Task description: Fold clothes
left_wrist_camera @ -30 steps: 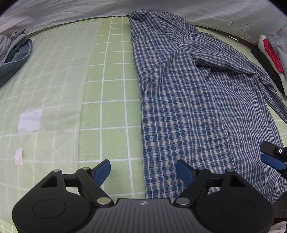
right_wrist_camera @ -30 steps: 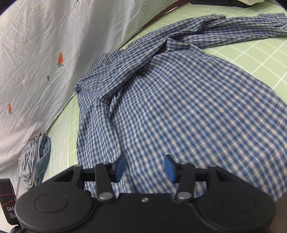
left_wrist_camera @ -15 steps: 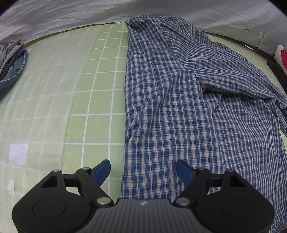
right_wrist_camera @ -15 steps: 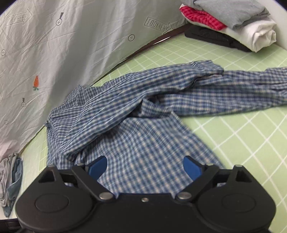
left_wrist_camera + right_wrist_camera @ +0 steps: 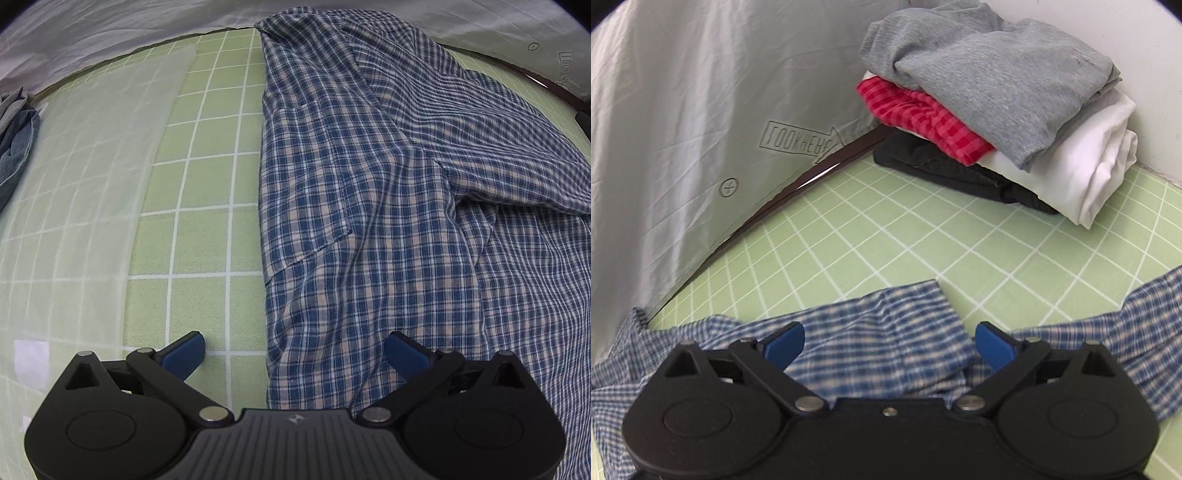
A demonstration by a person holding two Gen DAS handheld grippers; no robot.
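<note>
In the left wrist view, the blue plaid shirt [image 5: 388, 192] is lying spread on the green grid mat [image 5: 207, 192], partly folded over itself. The left gripper [image 5: 293, 352] is hanging wide open over its near edge, holding nothing. The cloth is looking soft, light and floppy, so a hem or edge is a good place to pinch.

In the right wrist view, the right gripper [image 5: 889, 343] is also wide open over a sleeve [image 5: 871, 325]. A second ago it was half closed and looking at the shirt's body; now it is facing the folded clothes pile [image 5: 997, 110]
</note>
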